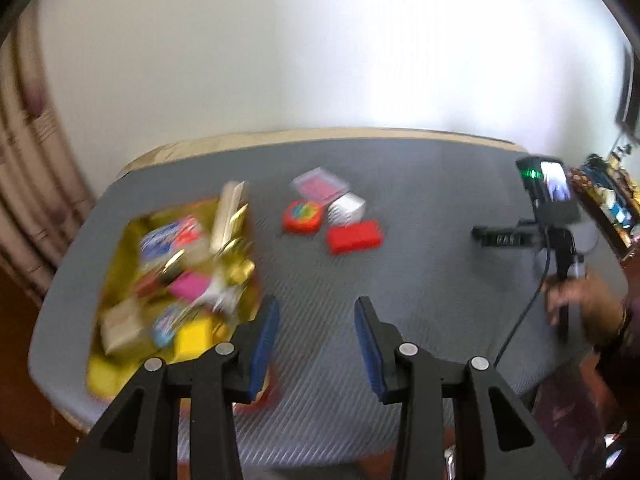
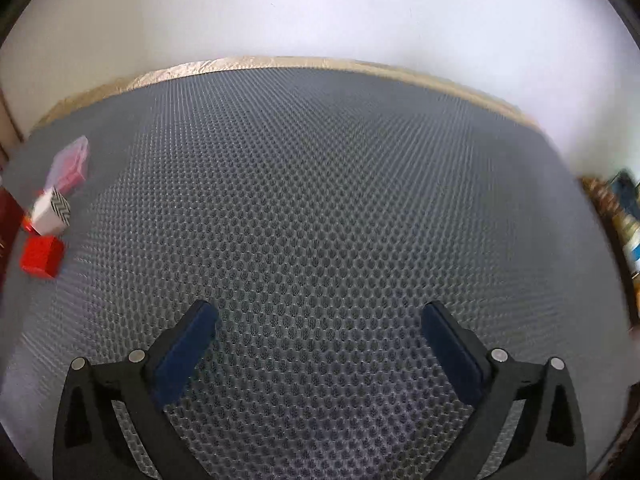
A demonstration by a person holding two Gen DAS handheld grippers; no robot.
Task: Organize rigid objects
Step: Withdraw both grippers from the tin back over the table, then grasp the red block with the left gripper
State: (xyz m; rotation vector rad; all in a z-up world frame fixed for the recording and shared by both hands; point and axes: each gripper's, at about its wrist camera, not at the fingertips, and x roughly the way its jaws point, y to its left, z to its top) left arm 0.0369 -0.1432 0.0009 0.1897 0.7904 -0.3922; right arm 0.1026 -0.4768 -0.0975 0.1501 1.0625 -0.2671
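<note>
I see a matt grey honeycomb-textured mat [image 2: 320, 184] covering the desk [image 2: 248, 63]. My tongs [image 2: 318, 354] look like matt black plastic with ribbed blue pads [image 2: 188, 350]. The yellow tray [image 1: 120, 240] shines like foil; the red block [image 1: 354, 237] is smooth plastic.

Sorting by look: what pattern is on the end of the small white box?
Black-and-white zigzag stripes on the box end, clearest in the right wrist view.

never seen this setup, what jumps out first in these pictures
A shiny gold tray heaped with colourful boxes sits at the left of the grey honeycomb mat. A bright red rectangular block and a round red rainbow-topped case lie mid-mat, beyond the open left gripper.
</note>
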